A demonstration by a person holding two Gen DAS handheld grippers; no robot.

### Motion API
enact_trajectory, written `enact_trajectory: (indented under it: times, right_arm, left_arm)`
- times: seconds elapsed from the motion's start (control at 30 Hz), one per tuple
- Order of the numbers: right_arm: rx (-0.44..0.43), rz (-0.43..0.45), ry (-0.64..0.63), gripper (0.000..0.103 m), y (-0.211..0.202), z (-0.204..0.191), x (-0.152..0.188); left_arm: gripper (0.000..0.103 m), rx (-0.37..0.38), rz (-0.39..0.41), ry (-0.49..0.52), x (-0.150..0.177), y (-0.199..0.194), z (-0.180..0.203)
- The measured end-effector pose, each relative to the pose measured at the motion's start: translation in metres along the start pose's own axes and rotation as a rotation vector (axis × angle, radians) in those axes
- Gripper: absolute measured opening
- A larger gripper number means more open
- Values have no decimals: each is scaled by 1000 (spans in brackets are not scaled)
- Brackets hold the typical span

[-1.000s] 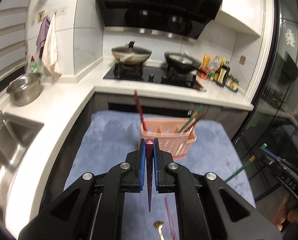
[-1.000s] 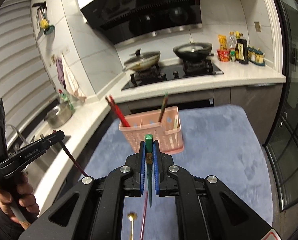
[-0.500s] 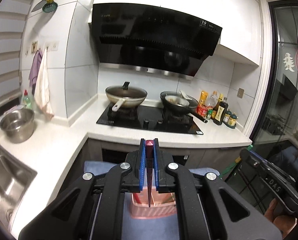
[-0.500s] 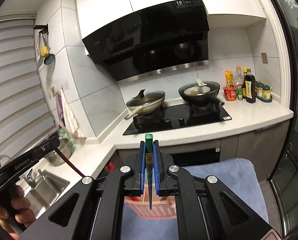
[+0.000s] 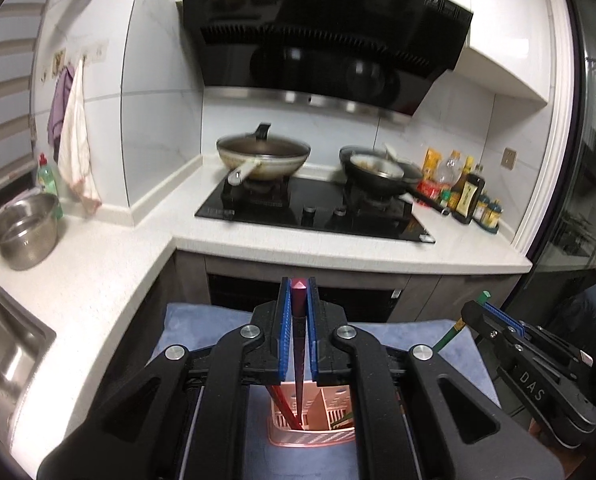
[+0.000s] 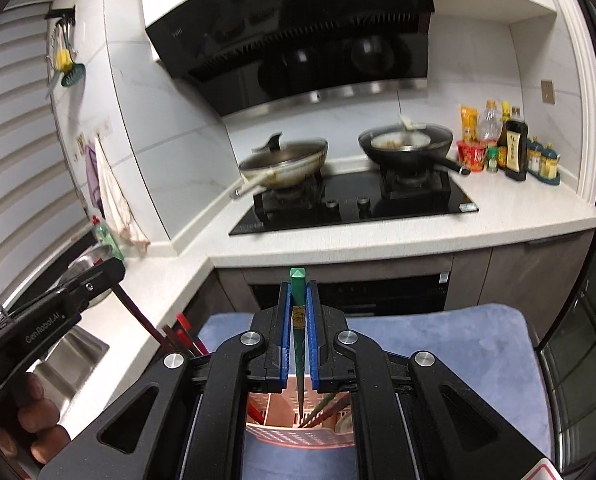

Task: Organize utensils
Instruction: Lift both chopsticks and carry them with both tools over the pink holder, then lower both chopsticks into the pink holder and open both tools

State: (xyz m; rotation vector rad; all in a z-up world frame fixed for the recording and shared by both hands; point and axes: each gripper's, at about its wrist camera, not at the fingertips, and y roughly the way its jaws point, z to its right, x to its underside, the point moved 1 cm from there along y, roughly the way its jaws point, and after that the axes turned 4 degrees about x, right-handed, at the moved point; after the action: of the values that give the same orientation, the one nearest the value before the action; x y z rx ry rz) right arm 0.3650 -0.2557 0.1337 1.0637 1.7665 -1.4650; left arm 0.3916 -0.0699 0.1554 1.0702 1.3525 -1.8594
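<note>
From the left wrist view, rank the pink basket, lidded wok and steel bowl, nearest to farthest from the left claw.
1. Pink basket, directly below the left claw.
2. Steel bowl, far left on the counter.
3. Lidded wok, ahead on the stove's left burner.

Two grippers: the left gripper point(image 5: 296, 300) pinches one dark red chopstick point(image 5: 298, 344), the right gripper point(image 6: 296, 300) one green chopstick point(image 6: 298, 332). One pink basket point(image 5: 311, 434) sits below the left gripper's fingers, holding at least two more red chopsticks point(image 6: 188, 334) (its other contents are too hidden to count). Ahead of both grippers: two pans point(image 5: 264, 156) on one black cooktop point(image 5: 317, 216). Left of the left gripper: one steel bowl point(image 5: 22, 230), one sink point(image 5: 2, 352).
</note>
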Motion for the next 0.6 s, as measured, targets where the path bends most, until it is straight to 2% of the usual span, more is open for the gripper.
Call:
enact_trajectory:
  times: [0.17,0.5,0.57,0.6]
  right_arm:
    - [14,-42,2,7,22,3,12]
    - [36,-73,5,8,39,7,21]
    - [43,-63,1,14,38,7,20]
    - [47,-58,0,14,37,7,20]
  left_arm:
    - [7,-4,-47,-11,13,19,-5]
    - [7,-18,-75,-33,21,33,-10]
    - [11,-18,-77,-34,20,33,-11]
    - [17,-23,-78,-34,20,33,-11]
